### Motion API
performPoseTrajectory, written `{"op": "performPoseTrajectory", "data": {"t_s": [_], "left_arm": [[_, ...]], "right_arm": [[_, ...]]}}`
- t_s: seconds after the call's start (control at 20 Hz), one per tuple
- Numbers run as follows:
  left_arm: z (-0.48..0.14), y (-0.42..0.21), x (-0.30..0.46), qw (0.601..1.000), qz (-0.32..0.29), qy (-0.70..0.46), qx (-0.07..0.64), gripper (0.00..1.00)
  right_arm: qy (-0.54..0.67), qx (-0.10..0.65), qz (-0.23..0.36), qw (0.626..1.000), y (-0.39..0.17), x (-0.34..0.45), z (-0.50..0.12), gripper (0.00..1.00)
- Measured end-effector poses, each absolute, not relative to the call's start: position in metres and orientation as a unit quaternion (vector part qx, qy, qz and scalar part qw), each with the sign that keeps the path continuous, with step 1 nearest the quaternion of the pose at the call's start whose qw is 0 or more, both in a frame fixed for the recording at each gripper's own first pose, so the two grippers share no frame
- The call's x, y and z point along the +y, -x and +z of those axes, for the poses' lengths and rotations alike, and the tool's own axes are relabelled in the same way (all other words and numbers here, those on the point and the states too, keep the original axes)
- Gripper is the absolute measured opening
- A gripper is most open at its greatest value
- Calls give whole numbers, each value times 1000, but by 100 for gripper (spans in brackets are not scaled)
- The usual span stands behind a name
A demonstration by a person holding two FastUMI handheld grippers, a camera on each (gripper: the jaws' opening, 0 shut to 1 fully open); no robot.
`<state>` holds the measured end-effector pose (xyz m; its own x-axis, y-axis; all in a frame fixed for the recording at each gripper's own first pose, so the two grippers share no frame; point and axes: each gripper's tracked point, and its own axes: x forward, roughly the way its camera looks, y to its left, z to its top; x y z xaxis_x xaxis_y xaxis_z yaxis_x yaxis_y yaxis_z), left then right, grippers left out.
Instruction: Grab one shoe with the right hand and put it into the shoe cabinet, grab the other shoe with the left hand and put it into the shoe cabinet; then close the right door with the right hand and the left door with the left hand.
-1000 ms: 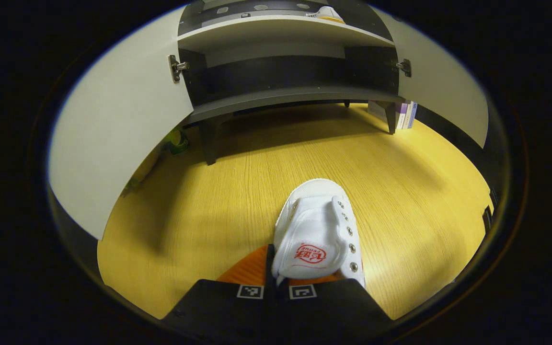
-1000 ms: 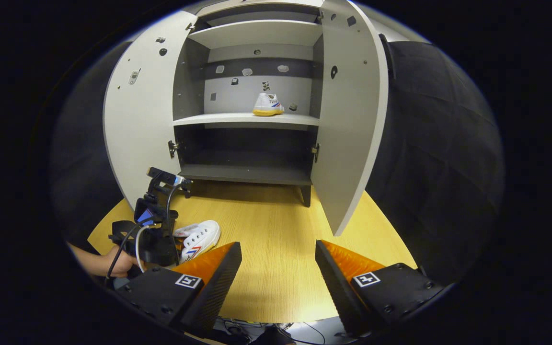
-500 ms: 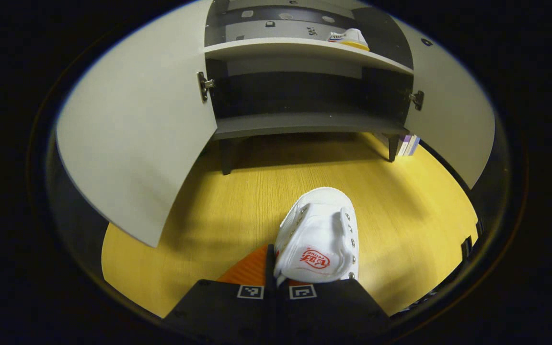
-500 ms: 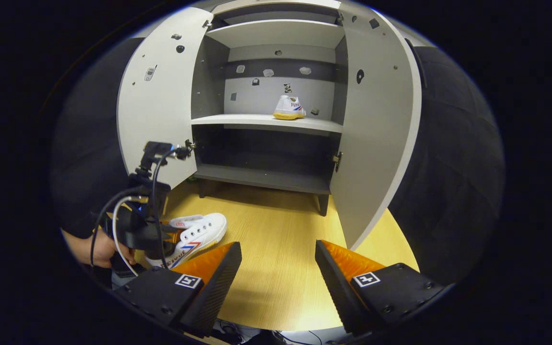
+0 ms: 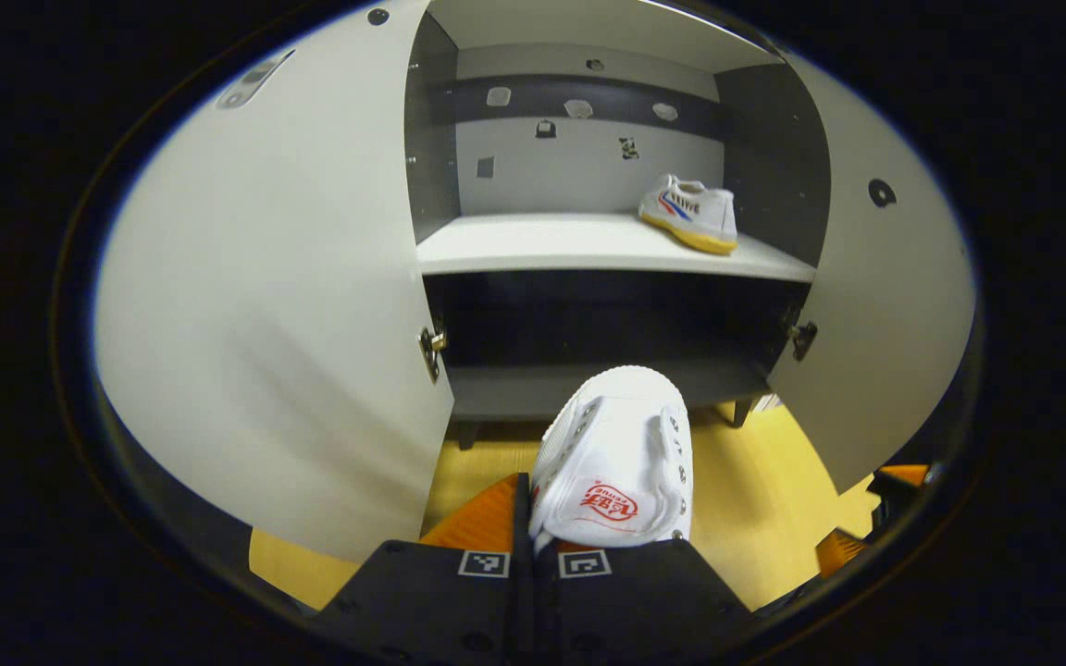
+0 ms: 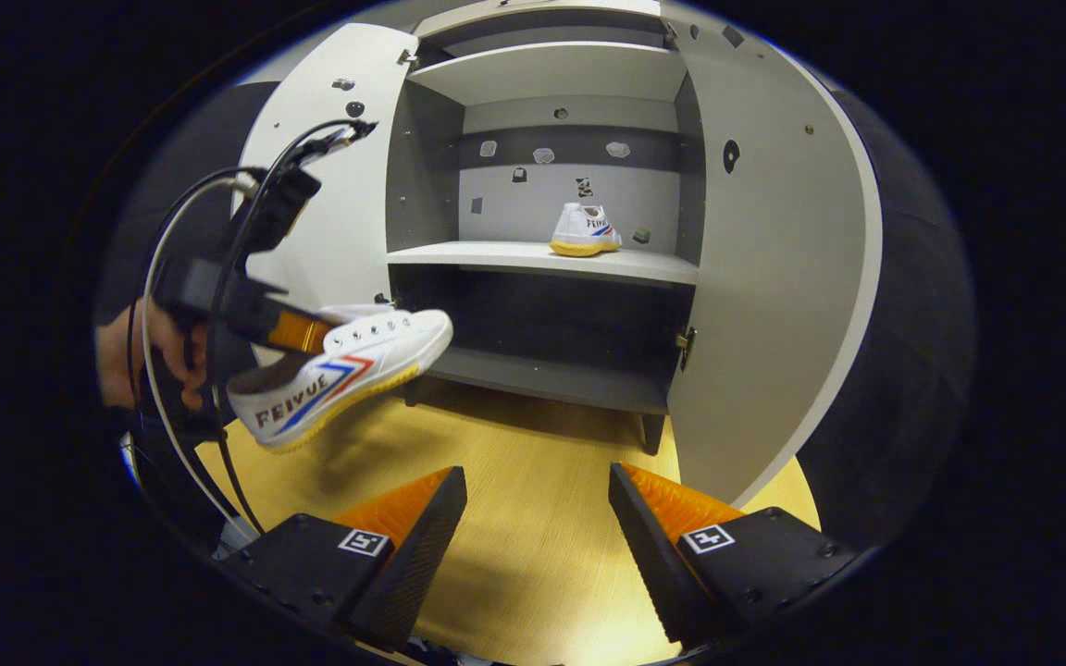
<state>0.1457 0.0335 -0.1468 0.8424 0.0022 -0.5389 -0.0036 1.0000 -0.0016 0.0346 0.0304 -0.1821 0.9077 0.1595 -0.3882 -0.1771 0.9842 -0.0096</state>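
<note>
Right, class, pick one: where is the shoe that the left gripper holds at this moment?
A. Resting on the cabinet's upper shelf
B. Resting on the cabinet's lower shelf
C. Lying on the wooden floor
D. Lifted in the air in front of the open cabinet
D: in the right gripper view the left gripper holds the shoe clear of the floor, short of the open cabinet.

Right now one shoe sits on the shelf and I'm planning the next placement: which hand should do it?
Left. The left gripper holds the second shoe lifted toward the open cabinet; the right gripper is open and empty.
</note>
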Motion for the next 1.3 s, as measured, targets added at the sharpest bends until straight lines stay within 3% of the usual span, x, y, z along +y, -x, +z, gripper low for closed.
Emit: {"op": "performPoseTrajectory", "data": {"t_s": [0.2,0.65,0.95,1.3], "left_arm": [[-81,-186,34,970,9,-9,242,5],[-15,-299,40,978,42,23,204,5],[1,-388,27,978,42,9,204,5],[-26,-475,23,970,47,-29,237,5]], "right_arm": [[10,201,118,972,-43,36,-186,98],[-3,193,156,969,-54,44,-180,99],[9,200,175,964,-47,39,-182,99],[5,219,150,964,-35,15,-196,98]]}}
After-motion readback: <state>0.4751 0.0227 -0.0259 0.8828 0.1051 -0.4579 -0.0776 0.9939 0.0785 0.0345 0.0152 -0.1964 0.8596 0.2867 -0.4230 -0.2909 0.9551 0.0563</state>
